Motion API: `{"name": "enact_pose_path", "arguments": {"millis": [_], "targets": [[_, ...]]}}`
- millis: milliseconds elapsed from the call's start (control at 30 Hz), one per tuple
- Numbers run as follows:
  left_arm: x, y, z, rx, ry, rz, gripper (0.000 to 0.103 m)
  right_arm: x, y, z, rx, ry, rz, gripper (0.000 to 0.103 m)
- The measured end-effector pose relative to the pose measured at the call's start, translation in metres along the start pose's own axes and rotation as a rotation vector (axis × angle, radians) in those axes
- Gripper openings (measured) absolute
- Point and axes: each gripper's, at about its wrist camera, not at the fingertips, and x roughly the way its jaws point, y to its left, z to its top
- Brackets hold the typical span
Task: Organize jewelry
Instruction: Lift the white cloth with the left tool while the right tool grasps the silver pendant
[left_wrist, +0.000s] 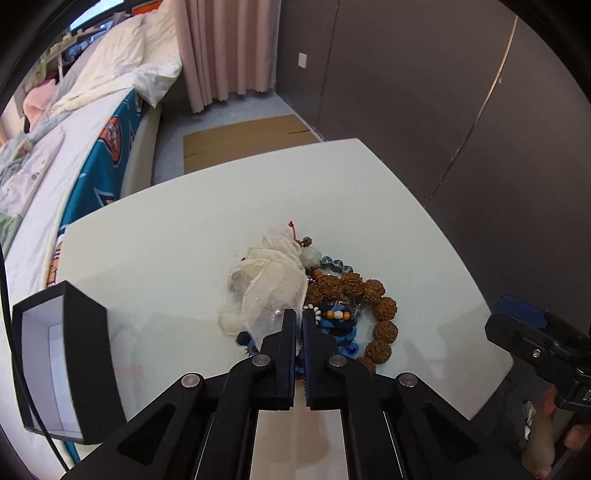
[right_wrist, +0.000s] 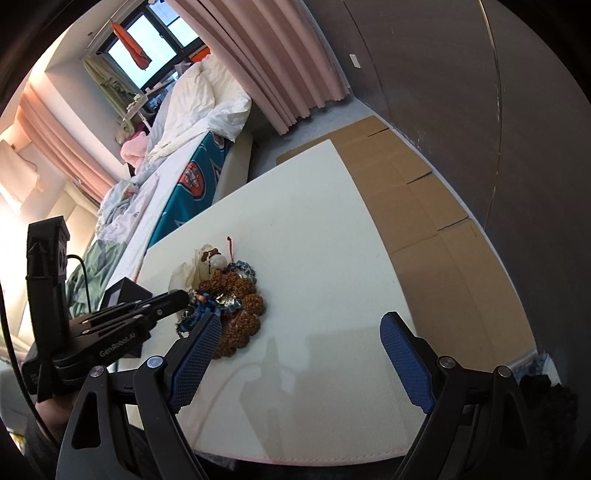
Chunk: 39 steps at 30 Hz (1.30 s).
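Your left hand-held gripper (left_wrist: 299, 317) is clamped shut at the jewelry pile (left_wrist: 332, 295), apparently pinching a piece for the box (left_wrist: 55, 365), while your right hand-held gripper (right_wrist: 299, 332) waits wide open, empty.

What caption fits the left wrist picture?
Left tool shut at the jewelry pile on the white table.

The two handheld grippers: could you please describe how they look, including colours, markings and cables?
Both are black plastic linkage frames with silver pivot pins. The right gripper has long fingers faced with blue cross-hatched pads. The left gripper carries white lettering on its side, and a thin black cable trails from its upright body.
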Motion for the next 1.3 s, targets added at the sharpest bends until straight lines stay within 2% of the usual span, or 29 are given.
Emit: {"name": "enact_pose_path", "arguments": {"millis": [133,300,433,533,600,667,800,833,900,1133,1300], "targets": [[-0.013,0.006,-0.002,-0.022,-0.019,-0.020,0.000,-0.002,0.010,0.000,-0.015,0.001,0.011,0.089],[-0.031,0.022,-0.003,-0.041,-0.058,-0.006,0.000,-0.001,0.028,0.002,-0.043,0.005,0.034,0.088],[-0.046,0.036,-0.005,-0.063,-0.085,-0.002,0.000,0.008,0.045,0.002,-0.071,0.036,0.065,0.076],[-0.057,0.047,-0.006,-0.080,-0.106,0.003,0.000,0.018,0.060,0.000,-0.096,0.057,0.088,0.076],[-0.064,0.053,-0.006,-0.090,-0.119,0.004,0.000,0.024,0.068,-0.001,-0.110,0.075,0.106,0.073],[-0.072,0.061,-0.006,-0.100,-0.135,0.007,0.000,0.033,0.079,-0.003,-0.130,0.106,0.121,0.065],[-0.086,0.073,-0.008,-0.122,-0.166,0.010,0.000,0.045,0.098,-0.009,-0.174,0.145,0.146,0.061],[-0.089,0.075,-0.008,-0.127,-0.172,0.010,0.000,0.048,0.102,-0.009,-0.184,0.152,0.150,0.057],[-0.095,0.081,-0.008,-0.138,-0.185,0.011,0.000,0.051,0.107,-0.007,-0.192,0.163,0.147,0.053],[-0.106,0.104,-0.013,-0.174,-0.217,0.001,0.000,0.063,0.116,0.015,-0.214,0.168,0.132,0.052],[-0.107,0.117,-0.015,-0.205,-0.229,-0.004,0.000,0.087,0.126,0.030,-0.241,0.227,0.108,0.042]]}}
